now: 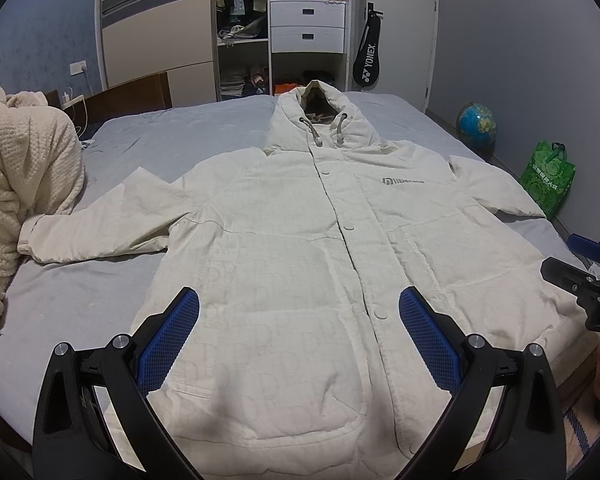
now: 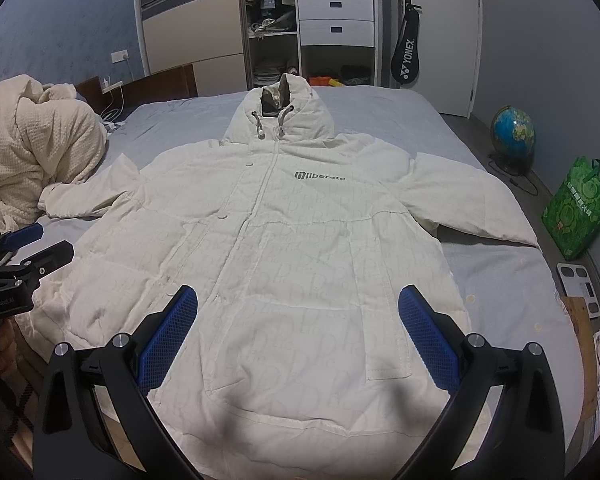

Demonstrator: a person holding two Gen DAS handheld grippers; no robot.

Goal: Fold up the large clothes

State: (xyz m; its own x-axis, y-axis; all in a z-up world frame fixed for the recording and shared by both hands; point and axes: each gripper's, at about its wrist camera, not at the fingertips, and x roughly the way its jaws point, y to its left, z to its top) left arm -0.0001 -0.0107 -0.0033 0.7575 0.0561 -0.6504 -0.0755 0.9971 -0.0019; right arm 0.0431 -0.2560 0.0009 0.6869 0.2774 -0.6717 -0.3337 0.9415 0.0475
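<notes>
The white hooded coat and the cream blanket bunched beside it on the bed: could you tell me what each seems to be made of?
White hooded coat: apparently padded woven fabric with a matte finish; stitched seams puff slightly, and faint tone-on-tone lettering covers it. Cream blanket: likely soft fleece or a waffle knit; its surface shows a regular bumpy grid and folds loosely.

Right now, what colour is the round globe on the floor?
Blue with yellow-green patches; the right wrist view shows the globe best.

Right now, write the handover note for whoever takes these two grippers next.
Left gripper: open, holding nothing, above the coat's hem.
Right gripper: open, holding nothing, same height, alongside.
Coat: flat on the bed, front up, snapped shut, hood at the far end, both sleeves spread out sideways.
Done: laid out, no folds.
Left: fold sleeves in, then the body.
</notes>
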